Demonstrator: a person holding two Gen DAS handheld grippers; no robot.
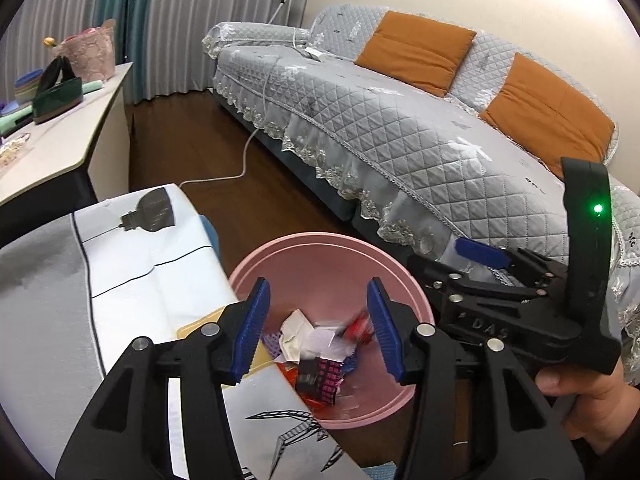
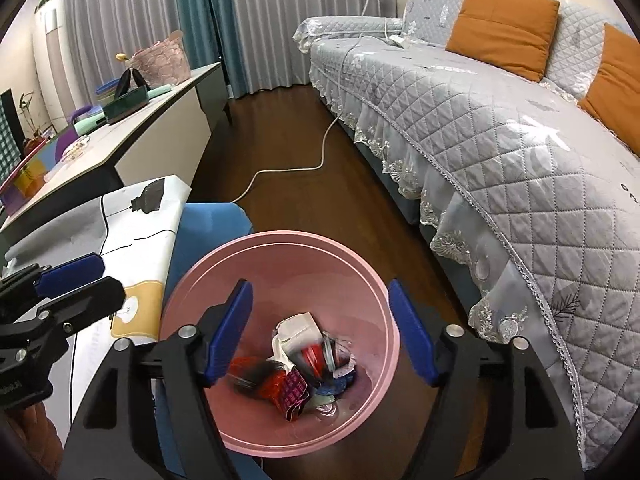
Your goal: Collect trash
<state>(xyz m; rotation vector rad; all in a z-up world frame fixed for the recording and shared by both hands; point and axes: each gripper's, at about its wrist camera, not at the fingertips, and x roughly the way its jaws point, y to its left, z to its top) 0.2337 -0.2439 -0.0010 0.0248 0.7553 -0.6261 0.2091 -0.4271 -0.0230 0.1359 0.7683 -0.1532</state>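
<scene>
Both grippers hang over the pink bin (image 2: 280,344), pointing down into it. Left gripper (image 1: 318,328) released, nothing between the pads. Right gripper (image 2: 320,332) released wide, also empty. Trash (image 2: 300,364) lies heaped at the bin bottom, directly below both, blurred at its edges.
</scene>
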